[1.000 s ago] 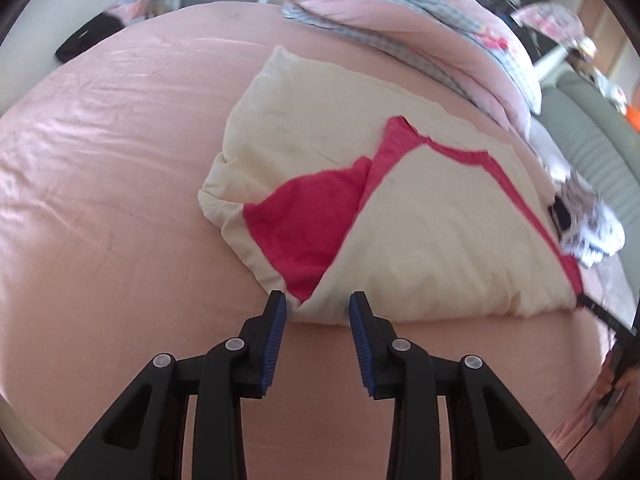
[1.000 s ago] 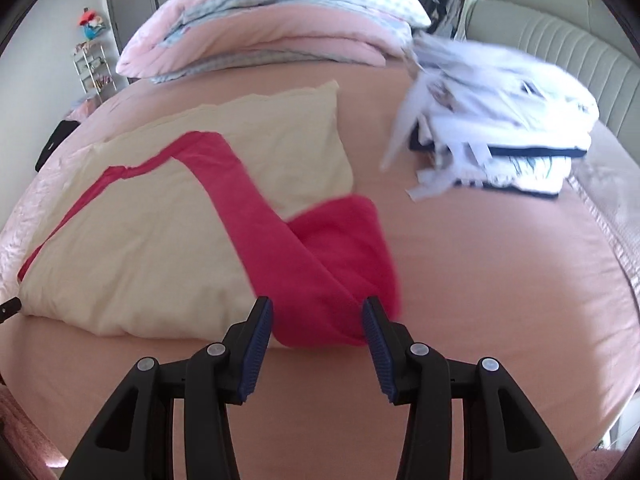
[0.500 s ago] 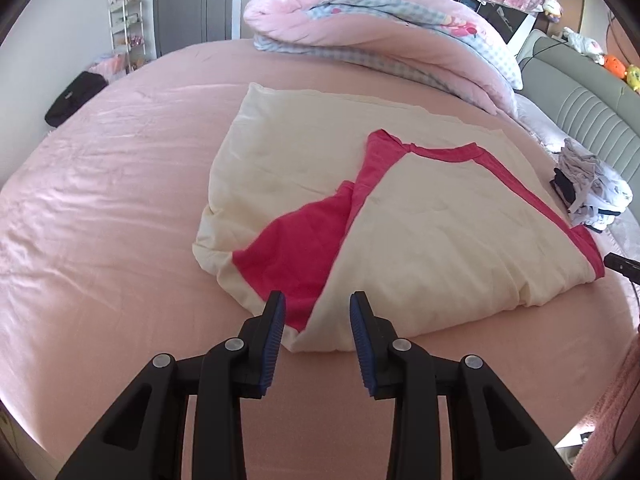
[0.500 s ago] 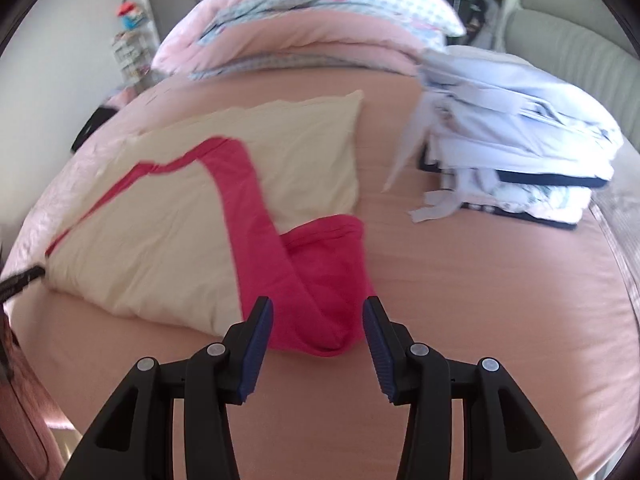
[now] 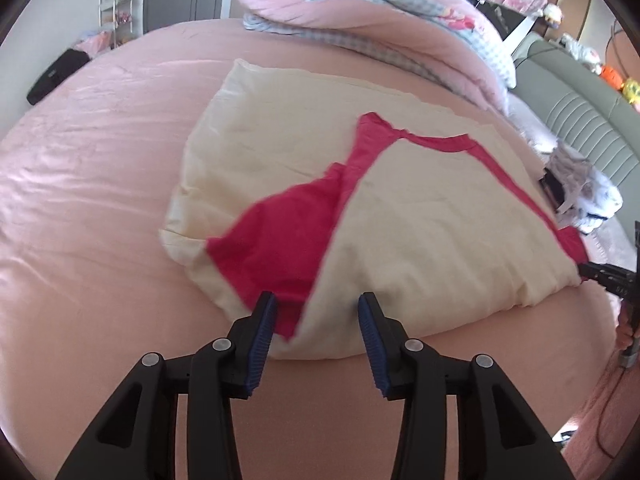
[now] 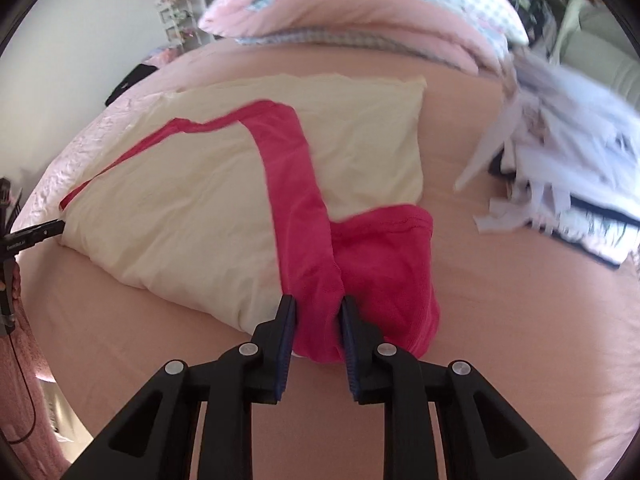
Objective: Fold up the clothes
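Note:
A cream shirt with red sleeves and red collar trim (image 5: pixel 420 216) lies flat on the pink bed, also in the right wrist view (image 6: pixel 180 200). My left gripper (image 5: pixel 316 320) is open, its fingers either side of the shirt's near corner by the folded red sleeve (image 5: pixel 280 248). My right gripper (image 6: pixel 318 316) is closed on the other red sleeve (image 6: pixel 384 264) at the shirt's near edge. The left gripper's tip shows at the left edge of the right wrist view (image 6: pixel 36 234).
A pile of folded white and navy clothes (image 6: pixel 568 168) lies to the right of the shirt. A rolled pink duvet (image 5: pixel 372 12) lies at the far side of the pink bed (image 5: pixel 88 184). A grey headboard (image 5: pixel 580 120) stands at right.
My right gripper moved forward and closed on the red sleeve. My left gripper moved in until the shirt's corner sat between its open fingers.

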`<state>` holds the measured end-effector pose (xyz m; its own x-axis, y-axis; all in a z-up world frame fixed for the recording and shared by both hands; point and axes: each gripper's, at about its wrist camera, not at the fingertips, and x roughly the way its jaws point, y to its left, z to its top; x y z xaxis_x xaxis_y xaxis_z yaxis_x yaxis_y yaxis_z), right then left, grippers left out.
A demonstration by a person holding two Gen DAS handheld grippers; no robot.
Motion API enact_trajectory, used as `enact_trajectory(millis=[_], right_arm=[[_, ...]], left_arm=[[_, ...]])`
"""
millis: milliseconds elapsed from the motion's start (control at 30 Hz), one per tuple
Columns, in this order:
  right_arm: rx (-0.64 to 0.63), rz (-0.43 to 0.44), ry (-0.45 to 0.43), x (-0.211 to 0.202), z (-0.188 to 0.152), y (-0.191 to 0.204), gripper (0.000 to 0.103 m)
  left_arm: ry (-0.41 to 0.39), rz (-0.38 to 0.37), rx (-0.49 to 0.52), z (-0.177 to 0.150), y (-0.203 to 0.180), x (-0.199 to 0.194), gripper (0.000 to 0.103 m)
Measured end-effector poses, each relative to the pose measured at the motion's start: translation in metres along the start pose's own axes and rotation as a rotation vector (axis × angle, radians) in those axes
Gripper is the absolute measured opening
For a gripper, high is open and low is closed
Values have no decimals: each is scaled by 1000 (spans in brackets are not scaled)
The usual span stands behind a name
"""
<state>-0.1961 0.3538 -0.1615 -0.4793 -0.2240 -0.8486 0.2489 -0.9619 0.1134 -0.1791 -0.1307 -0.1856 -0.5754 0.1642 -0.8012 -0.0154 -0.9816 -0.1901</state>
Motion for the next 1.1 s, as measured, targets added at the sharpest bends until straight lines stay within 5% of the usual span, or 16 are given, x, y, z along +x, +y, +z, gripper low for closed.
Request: enact_trajectory(millis=[133, 367, 433, 467, 500, 667, 933, 1100], right_arm=[[48, 45, 20, 2, 0, -8, 26], [84, 42, 13, 7, -3, -6, 28], [87, 15, 12, 13, -1, -4, 27], [44, -20, 13, 15, 0, 2, 26], [3, -54, 12, 16, 0, 8, 24], [-41, -137, -2, 8, -5, 9, 16], [-63, -210, -1, 11, -7, 6, 13], [-56, -215, 13, 3, -11, -6, 20]], left_arm=[[64, -86, 36, 2, 0, 6, 39], [58, -118, 53, -1, -7, 14, 39], [61, -90, 71, -1, -12, 14, 26], [67, -79, 64, 1, -12, 13, 10], [76, -76, 44, 3, -10, 13, 7], [145, -104, 31, 17, 0, 9, 5], [229, 18, 268, 20, -9, 19, 6], [215, -66, 159, 25, 13, -2, 10]])
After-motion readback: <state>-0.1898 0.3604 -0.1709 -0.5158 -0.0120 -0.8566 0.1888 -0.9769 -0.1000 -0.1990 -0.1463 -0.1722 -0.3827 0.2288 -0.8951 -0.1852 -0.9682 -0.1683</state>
